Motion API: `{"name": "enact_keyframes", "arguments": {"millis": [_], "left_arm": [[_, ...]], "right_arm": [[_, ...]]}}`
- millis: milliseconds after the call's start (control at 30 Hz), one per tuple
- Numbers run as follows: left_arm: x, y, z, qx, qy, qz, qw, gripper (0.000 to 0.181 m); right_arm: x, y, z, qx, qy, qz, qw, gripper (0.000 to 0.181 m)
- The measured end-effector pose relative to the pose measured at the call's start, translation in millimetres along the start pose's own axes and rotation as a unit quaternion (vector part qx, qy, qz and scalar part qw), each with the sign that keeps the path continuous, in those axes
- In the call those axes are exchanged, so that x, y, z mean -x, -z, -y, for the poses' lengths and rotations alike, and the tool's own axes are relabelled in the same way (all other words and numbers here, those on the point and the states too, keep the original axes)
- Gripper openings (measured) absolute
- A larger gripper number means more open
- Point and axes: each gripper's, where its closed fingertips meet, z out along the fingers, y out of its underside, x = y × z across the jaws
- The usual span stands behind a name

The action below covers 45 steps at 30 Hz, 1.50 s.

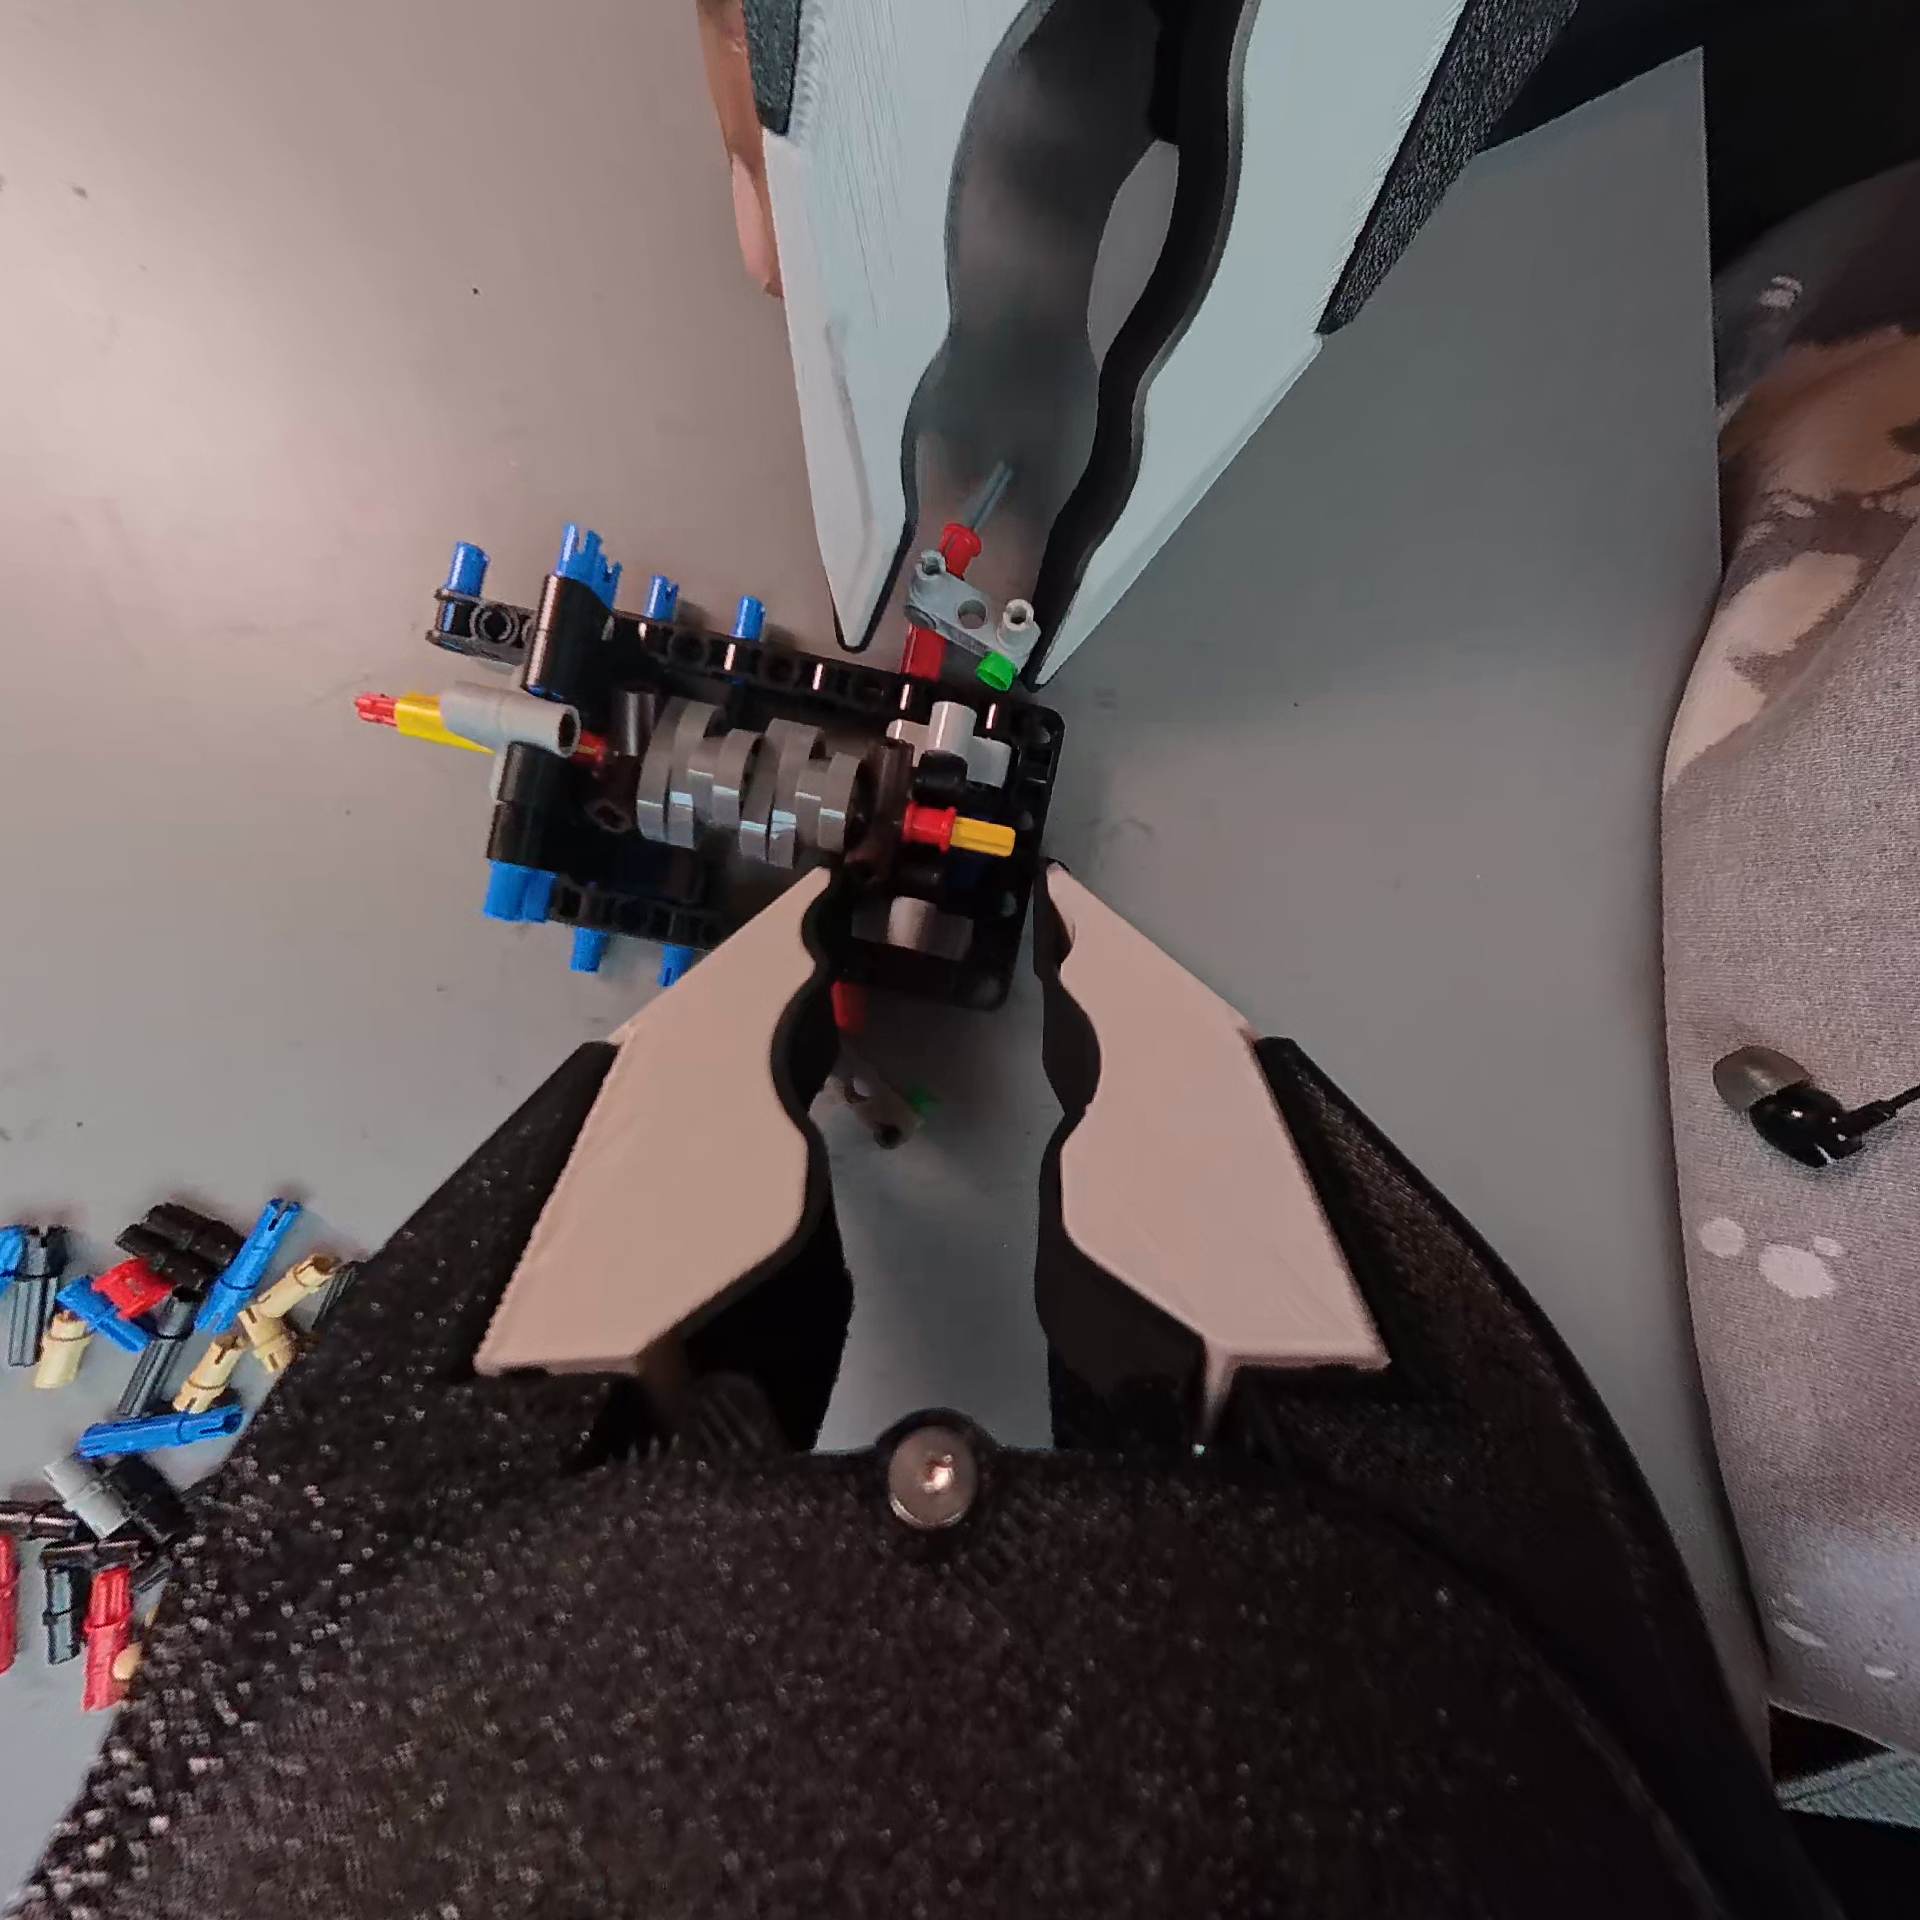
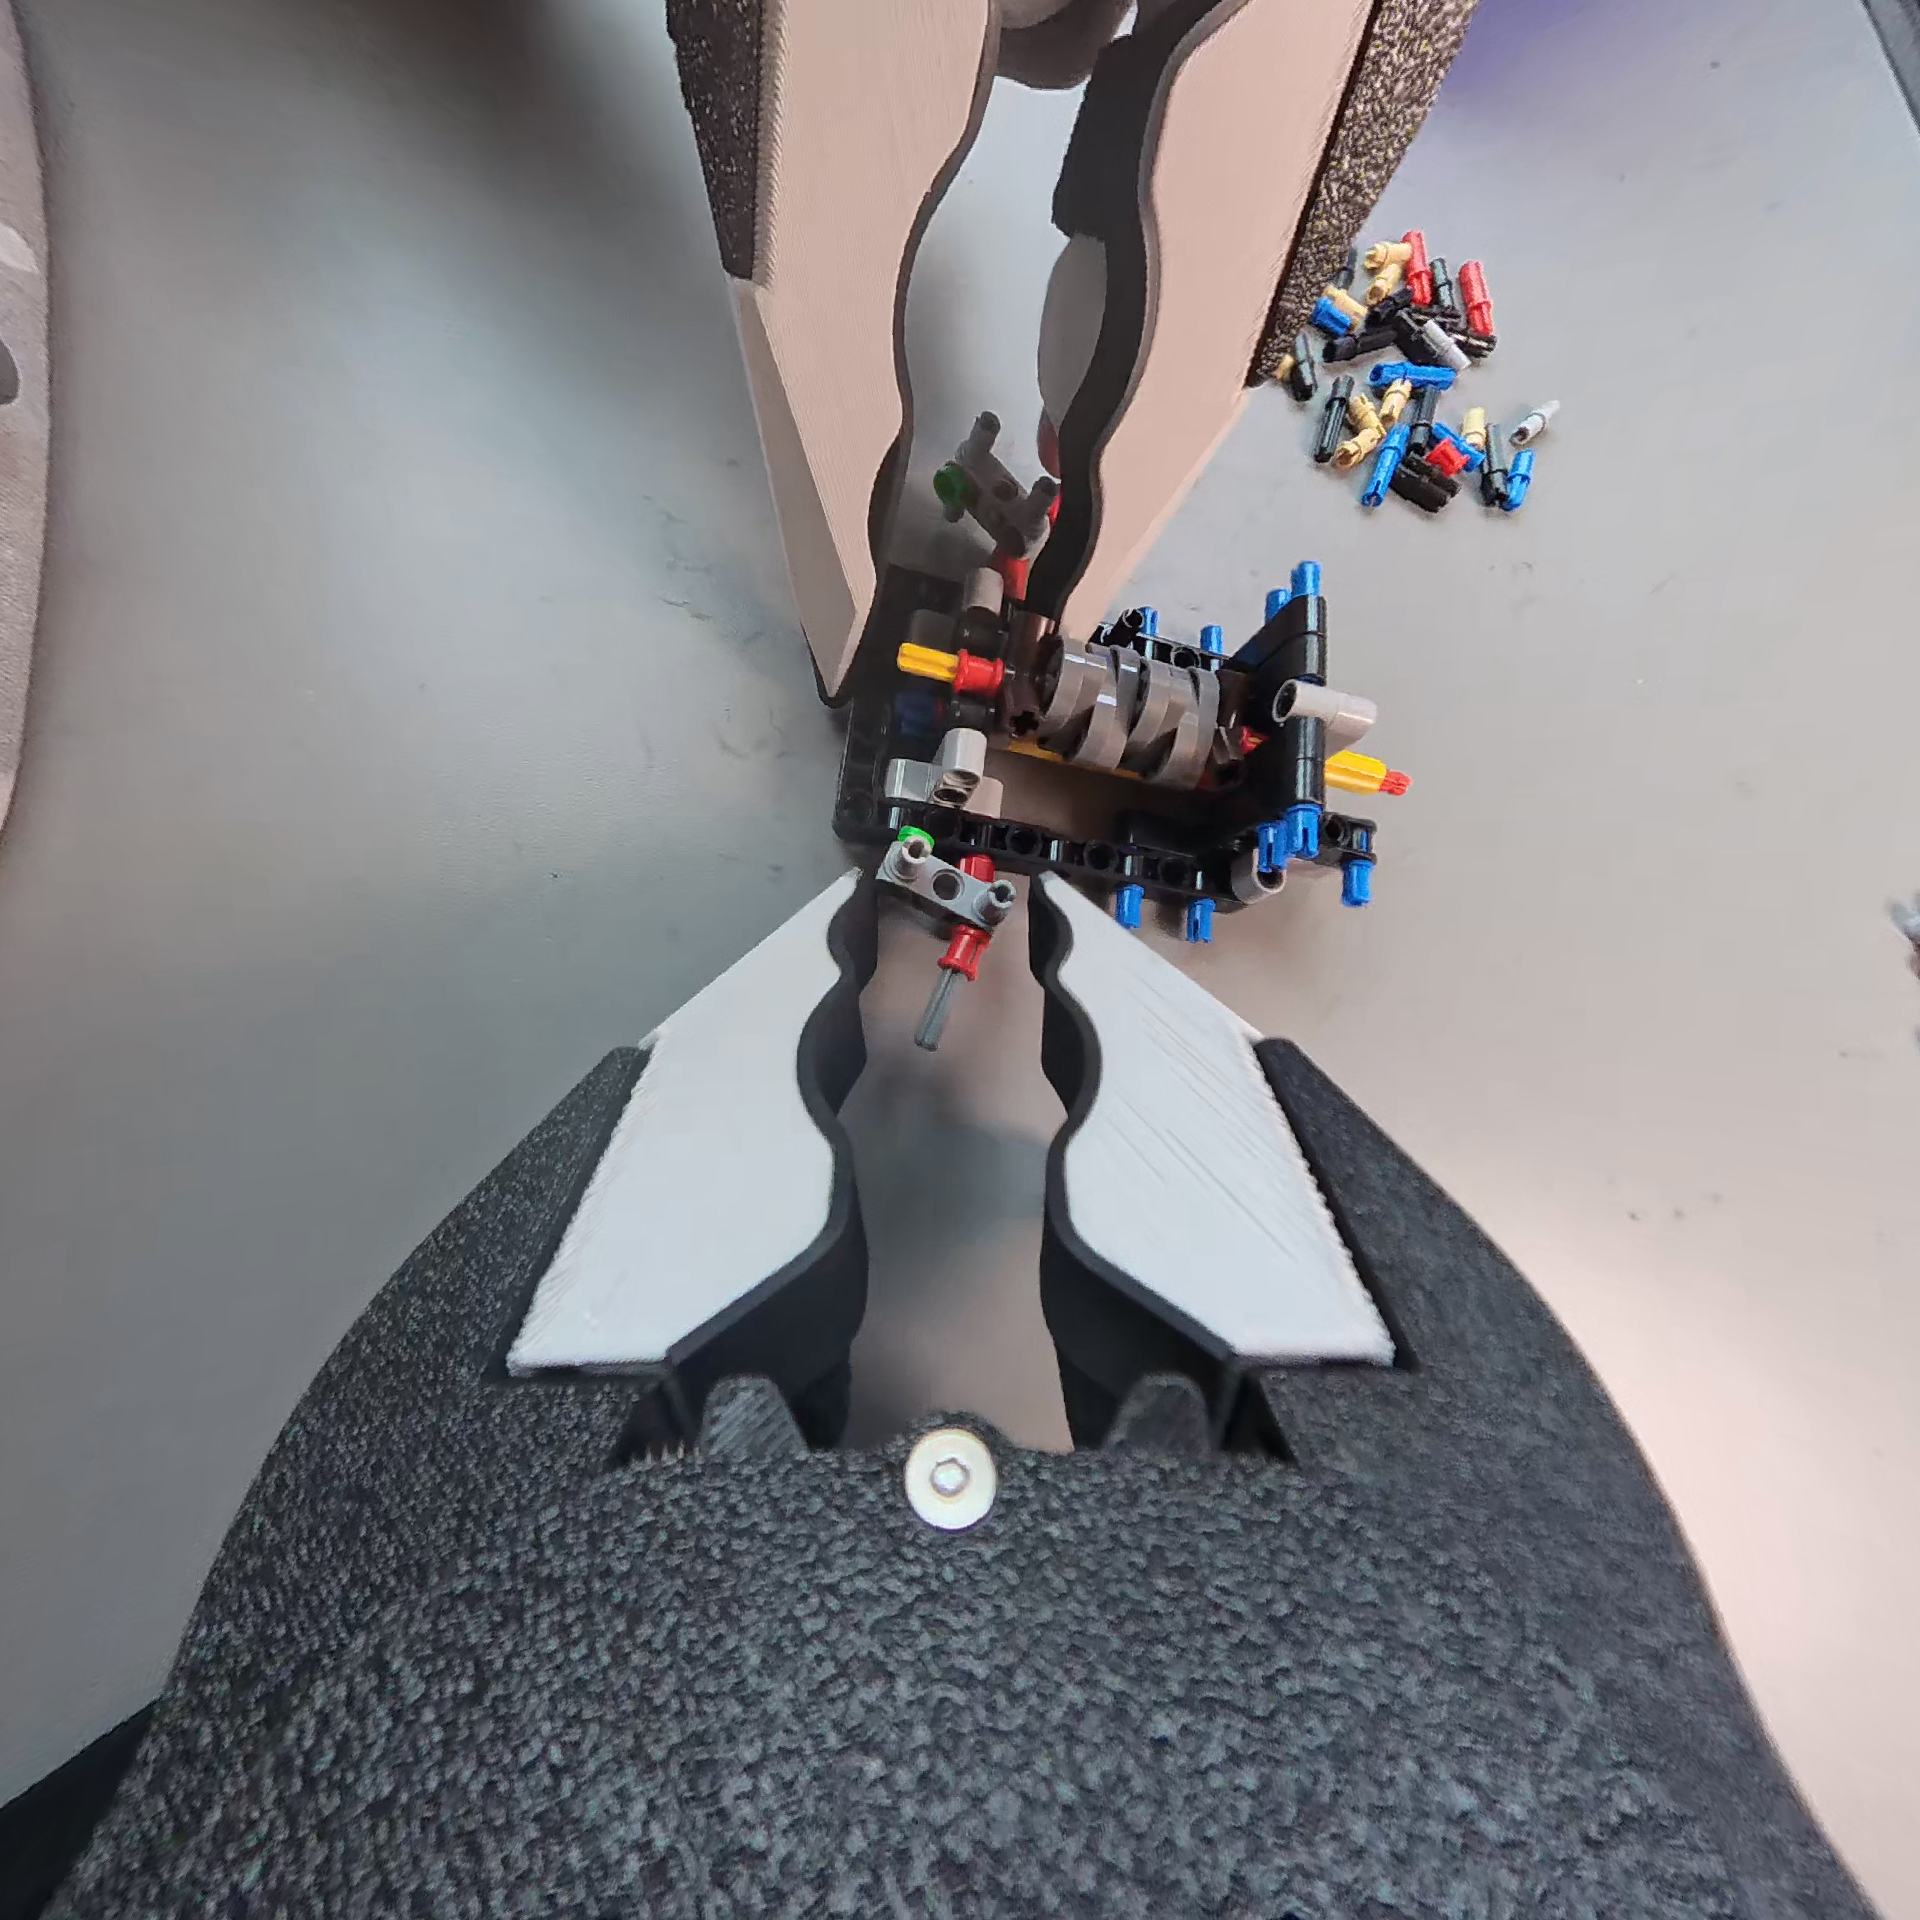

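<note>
The left tongs (image 1: 940, 883), with tan fingers, are clamped on the near end of a black brick-built assembly (image 1: 769, 769) that sits on the grey tabletop (image 1: 260, 364). One fingertip presses the inner side by the brown end piece and the other presses the outer edge of the black frame (image 1: 1023, 831). In the right wrist view the same tongs (image 2: 956, 665) come in from the top and straddle that end of the frame.

The assembly is a rectangular frame of black holed beams with blue pins (image 1: 514, 894) sticking out along both long sides. A row of grey twisted discs (image 1: 748, 795) runs along its middle on an axle, with a red and yellow axle end (image 1: 961, 831) at the gripped end and another red-tipped yellow piece beside a light grey tube (image 1: 509, 717) at the far end.

The right tongs (image 2: 951, 883), with pale grey fingers, stand apart around a small grey holed connector (image 2: 945, 883) that carries a green stud (image 2: 914, 836) and a red axle piece (image 2: 966, 945) with a thin grey shaft. The connector sits just against the frame's long beam; whether the fingertips touch it cannot be told.

A loose pile of small pins (image 2: 1413, 374) in blue, black, red, tan and grey lies on the tabletop well apart from the assembly. At the tabletop's edge in the left wrist view lies a small black and grey earbud (image 1: 1787, 1107) on patterned grey cloth (image 1: 1787, 727)
</note>
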Motion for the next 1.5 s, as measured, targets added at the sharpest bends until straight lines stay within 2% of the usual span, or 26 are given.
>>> {"name": "enact_keyframes", "arguments": {"millis": [33, 400, 600, 1100, 1267, 1500], "left_arm": [[0, 0, 0, -0.002, 0.0, 0.002, 1.0, 0.035], [0, -1, 0, -0.028, 0.001, 0.012, 1.0, 0.034], [-4, -1, 1, -0.041, -0.016, 0.012, 0.999, 0.047], [4, 2, -3, -0.051, -0.033, 0.027, 0.998, 0.034], [18, 11, -7, -0.057, -0.07, 0.052, 0.995, 0.044], [31, 36, -6, -0.09, -0.071, 0.105, 0.988, 0.042]], "right_arm": [[0, 0, 0, 0.0, -0.002, 0.0, 1.0, 0.028], [0, -1, -1, 0.016, -0.005, 0.009, 1.0, 0.026], [-1, -2, 0, 0.022, 0.003, 0.014, 1.0, 0.026], [-2, 0, 8, 0.009, 0.006, 0.025, 1.0, 0.025], [2, 4, 10, 0.012, 0.004, 0.033, 0.999, 0.026], [0, 10, 16, 0.022, 0.013, 0.048, 0.999, 0.02]]}}
